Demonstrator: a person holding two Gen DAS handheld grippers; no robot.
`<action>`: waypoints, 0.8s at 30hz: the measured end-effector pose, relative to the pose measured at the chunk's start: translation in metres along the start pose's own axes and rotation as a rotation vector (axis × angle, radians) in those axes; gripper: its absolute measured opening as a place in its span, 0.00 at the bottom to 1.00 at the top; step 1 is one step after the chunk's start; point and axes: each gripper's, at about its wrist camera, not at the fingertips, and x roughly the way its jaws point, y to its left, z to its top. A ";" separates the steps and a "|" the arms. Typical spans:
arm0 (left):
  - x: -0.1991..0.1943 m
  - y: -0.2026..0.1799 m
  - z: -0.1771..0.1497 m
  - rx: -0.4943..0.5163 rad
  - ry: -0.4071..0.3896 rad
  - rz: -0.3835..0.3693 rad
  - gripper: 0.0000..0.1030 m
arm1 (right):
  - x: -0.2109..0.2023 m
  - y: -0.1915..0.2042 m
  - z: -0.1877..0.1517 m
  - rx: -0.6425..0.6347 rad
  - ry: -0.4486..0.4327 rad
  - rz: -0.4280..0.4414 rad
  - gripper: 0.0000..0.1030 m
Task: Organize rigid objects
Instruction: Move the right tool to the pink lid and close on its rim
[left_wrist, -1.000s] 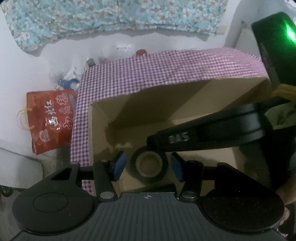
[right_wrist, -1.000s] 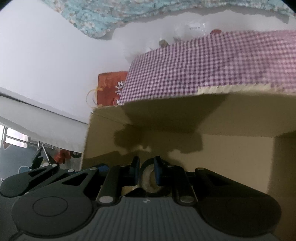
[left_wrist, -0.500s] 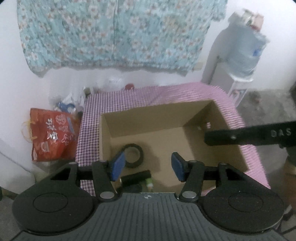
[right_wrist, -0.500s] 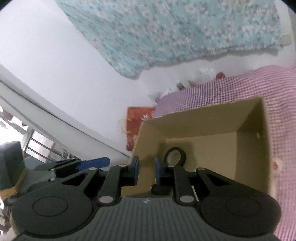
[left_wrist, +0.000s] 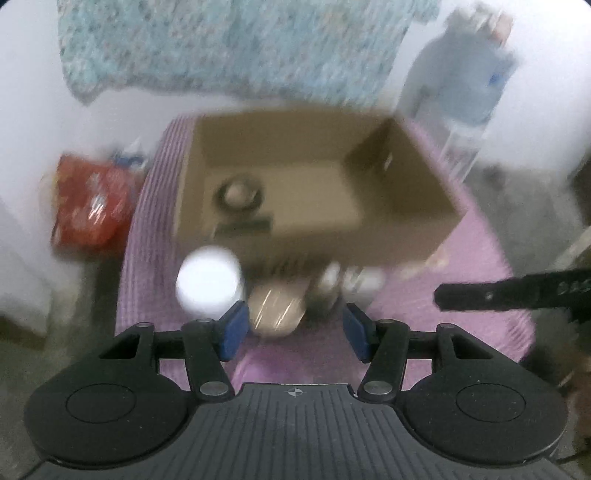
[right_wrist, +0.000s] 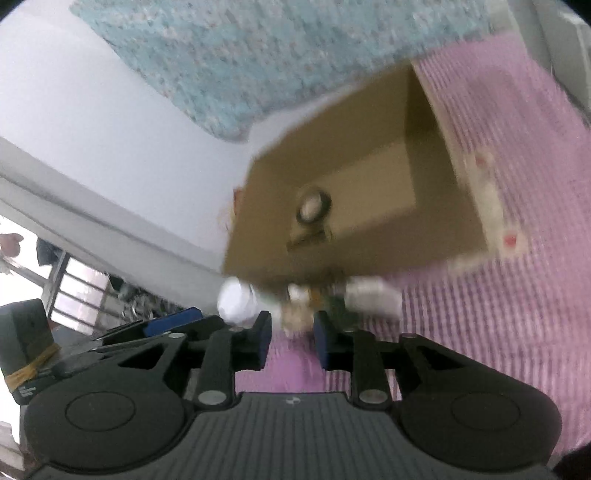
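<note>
Both views are motion-blurred. An open cardboard box stands on a pink checked cloth. Inside lie a black tape roll and a dark bar-shaped object; both also show in the right wrist view, the roll and the bar. In front of the box sit a white round lid, a tan rounded object and several small blurred items. My left gripper is open and empty above the tan object. My right gripper is open a narrow gap and empty, before blurred small items.
A red printed bag sits left of the table. A water dispenser bottle stands at the back right. A floral cloth hangs on the wall. The right gripper's finger reaches in from the right of the left wrist view.
Both grippers have pulled up and back out of the box. The tape roll stays in the box. The objects in front of the box have come into view.
</note>
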 end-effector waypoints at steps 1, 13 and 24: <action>0.007 0.000 -0.007 -0.001 0.025 0.027 0.54 | 0.009 -0.001 -0.005 0.007 0.020 -0.013 0.28; 0.082 0.019 -0.045 -0.020 0.224 0.040 0.61 | 0.117 0.014 -0.038 -0.060 0.255 -0.107 0.36; 0.092 0.016 -0.056 -0.034 0.250 -0.022 0.66 | 0.144 0.022 -0.043 -0.114 0.320 -0.164 0.36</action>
